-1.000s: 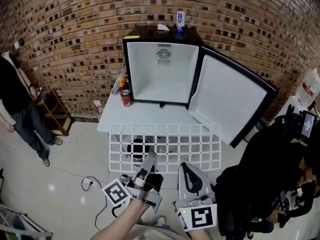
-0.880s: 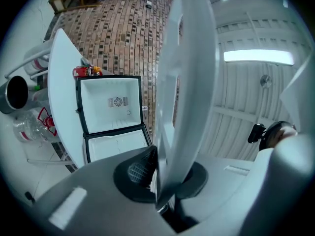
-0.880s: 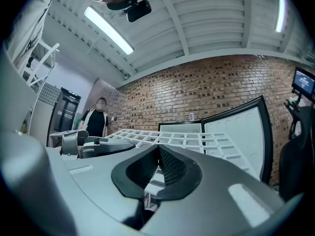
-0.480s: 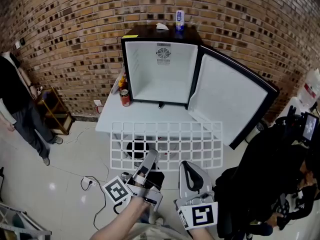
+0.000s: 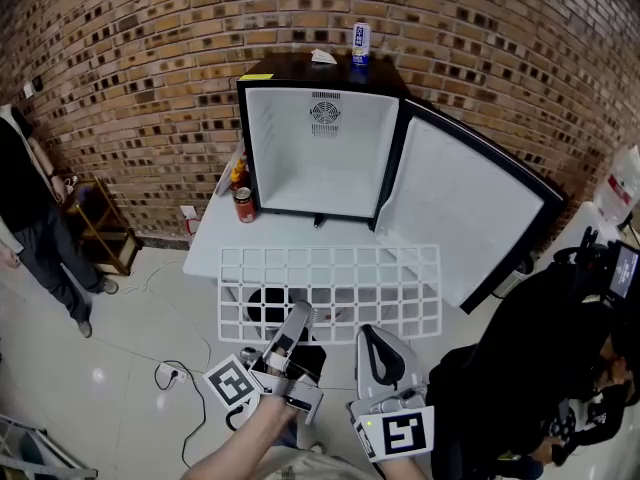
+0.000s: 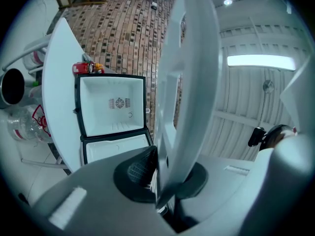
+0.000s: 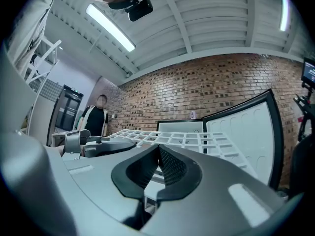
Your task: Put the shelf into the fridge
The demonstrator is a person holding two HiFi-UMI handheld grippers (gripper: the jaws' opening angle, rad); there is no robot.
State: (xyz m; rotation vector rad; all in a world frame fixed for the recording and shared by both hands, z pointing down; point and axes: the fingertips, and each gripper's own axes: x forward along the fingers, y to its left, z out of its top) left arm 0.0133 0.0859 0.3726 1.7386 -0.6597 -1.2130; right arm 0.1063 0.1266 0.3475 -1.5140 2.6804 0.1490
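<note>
In the head view a white grid shelf (image 5: 330,286) hangs level in the air in front of the open black fridge (image 5: 320,153), which stands on a white table (image 5: 212,245). My left gripper (image 5: 301,315) is shut on the shelf's near edge. Its own view shows a shelf bar (image 6: 189,82) running between the pads of the left gripper (image 6: 160,176), with the fridge (image 6: 113,104) beyond. My right gripper (image 5: 367,332) is shut on the same near edge, further right. In the right gripper view the shelf (image 7: 177,137) stretches away from the right gripper (image 7: 158,156) toward the fridge's white inside.
The fridge door (image 5: 470,213) stands open to the right. A red can (image 5: 243,205) and bottles (image 5: 238,174) stand left of the fridge, and a can (image 5: 360,40) stands on top. A person (image 5: 30,208) stands at far left by a wooden rack (image 5: 97,223). Black equipment (image 5: 560,338) fills the right.
The shelf has shifted slightly forward toward the fridge together with both grippers. Both grips are unchanged.
</note>
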